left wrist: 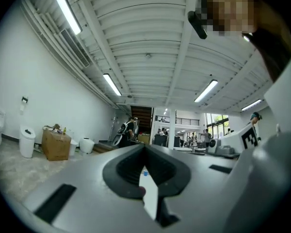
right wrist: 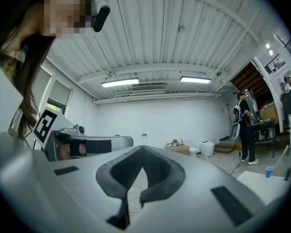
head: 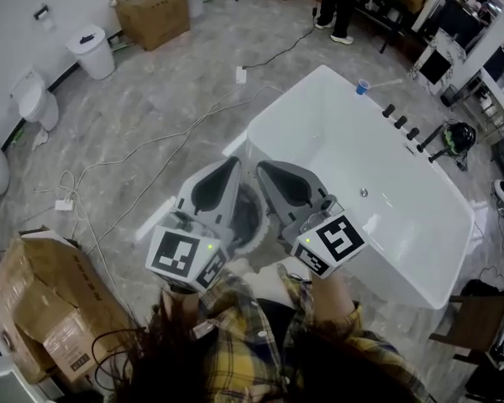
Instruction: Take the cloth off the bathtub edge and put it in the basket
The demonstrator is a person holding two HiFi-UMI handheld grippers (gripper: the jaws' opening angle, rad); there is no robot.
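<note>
Both grippers are held up side by side in front of the person, pointing level and away. My left gripper (head: 233,166) (left wrist: 145,148) is shut, its dark pads meeting at the tip with nothing between them. My right gripper (head: 265,170) (right wrist: 142,150) is shut and empty as well. Below and between them, on the floor beside the white bathtub (head: 420,250), shows part of a round basket (head: 239,243) with a pale rim; the grippers hide most of it. I cannot make out the cloth in any view. No cloth lies on the part of the tub rim that shows.
A blue cup (head: 363,86) and black taps (head: 401,122) sit on the tub's far rim. Cables (head: 134,154) trail over the grey floor. Cardboard boxes (head: 151,11) (head: 50,309), a white bin (head: 92,50) and a toilet (head: 35,99) stand at the left. A person (head: 340,7) stands far off.
</note>
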